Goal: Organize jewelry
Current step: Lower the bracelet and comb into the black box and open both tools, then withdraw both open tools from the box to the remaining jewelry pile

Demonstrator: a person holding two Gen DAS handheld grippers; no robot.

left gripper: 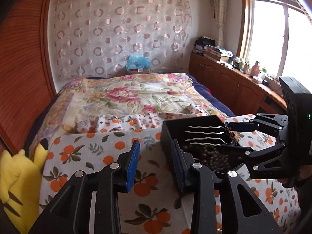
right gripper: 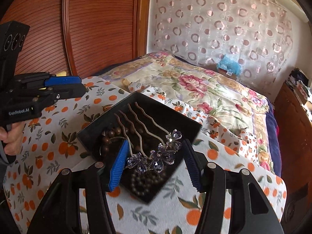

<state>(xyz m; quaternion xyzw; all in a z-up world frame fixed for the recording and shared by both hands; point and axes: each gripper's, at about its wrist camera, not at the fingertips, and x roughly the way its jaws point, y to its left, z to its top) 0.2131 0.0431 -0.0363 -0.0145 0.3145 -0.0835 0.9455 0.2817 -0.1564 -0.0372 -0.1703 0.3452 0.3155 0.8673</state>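
A black box (right gripper: pixel 140 105) rests on the orange-print cloth (right gripper: pixel 48 136) covering the worktop, near the bed (right gripper: pixel 204 85). Inside it lies a jewelled hair comb (right gripper: pixel 154 156), prongs pointing far-left, over brown bead strands (right gripper: pixel 111 134). The right claw (right gripper: pixel 154 167) is spread wide, its blue pads (right gripper: pixel 119 165) flanking the comb's jewelled head without touching it. The left claw (left gripper: pixel 156 165) is also wide, hovering just left of the box (left gripper: pixel 193 122), empty. A yellow plush (left gripper: pixel 17 185) sits at the far left.
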